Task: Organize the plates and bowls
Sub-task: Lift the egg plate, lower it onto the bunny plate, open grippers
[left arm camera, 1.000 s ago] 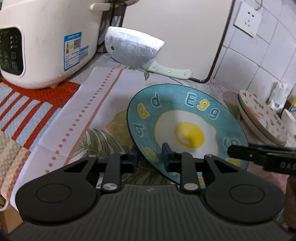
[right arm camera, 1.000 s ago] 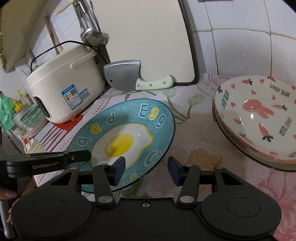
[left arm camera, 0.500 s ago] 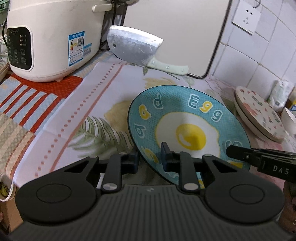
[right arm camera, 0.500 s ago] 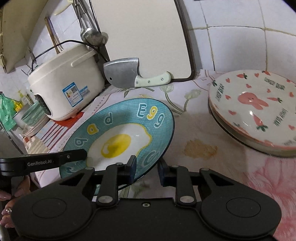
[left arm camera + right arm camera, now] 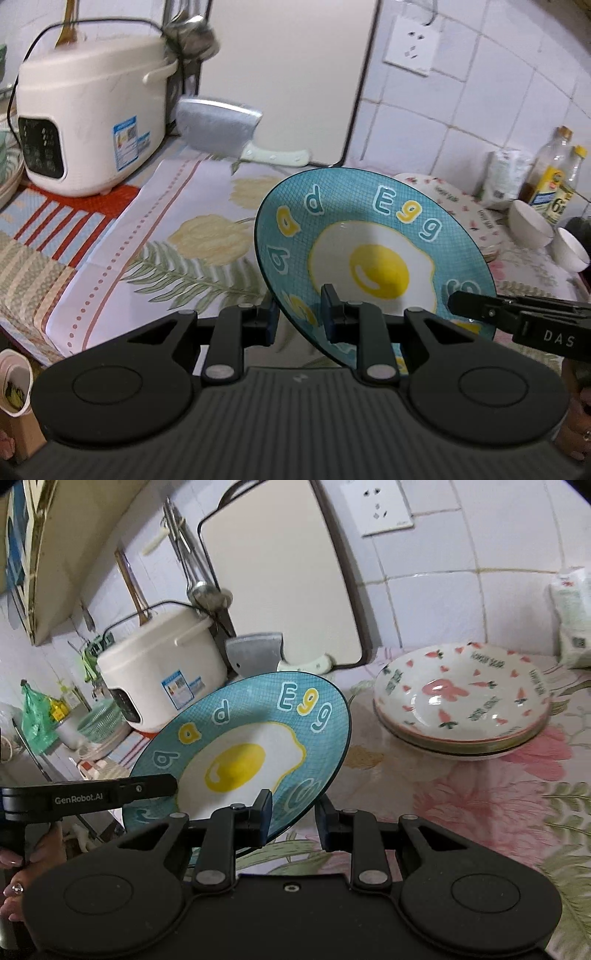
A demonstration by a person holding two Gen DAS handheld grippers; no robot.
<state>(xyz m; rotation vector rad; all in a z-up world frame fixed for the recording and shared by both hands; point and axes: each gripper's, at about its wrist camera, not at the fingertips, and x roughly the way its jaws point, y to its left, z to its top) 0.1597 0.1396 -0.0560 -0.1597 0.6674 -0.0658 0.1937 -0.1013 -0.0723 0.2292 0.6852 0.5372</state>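
A teal plate (image 5: 373,236) with a fried egg picture and the word "Egg" hangs tilted above the flowered cloth, carried by both grippers. My left gripper (image 5: 297,317) is shut on its near left rim. In the right wrist view my right gripper (image 5: 293,816) is shut on the near right rim of the teal plate (image 5: 236,764). Each gripper shows in the other's view, clamped on the rim: the right gripper (image 5: 460,301) and the left gripper (image 5: 162,787). A stack of pink rabbit plates (image 5: 461,709) rests to the right, also the rabbit plates (image 5: 443,194). Two white bowls (image 5: 532,225) lie beyond.
A white rice cooker (image 5: 85,122) stands back left, with a cleaver (image 5: 221,125) and a cutting board (image 5: 280,74) against the tiled wall. Bottles (image 5: 554,181) and a white bag (image 5: 572,616) stand at the right. A green strainer (image 5: 99,720) is far left.
The right gripper's jaws closed onto the plate's rim. Both grippers then raised the plate off the cloth and drew back, so more of the counter and wall shows.
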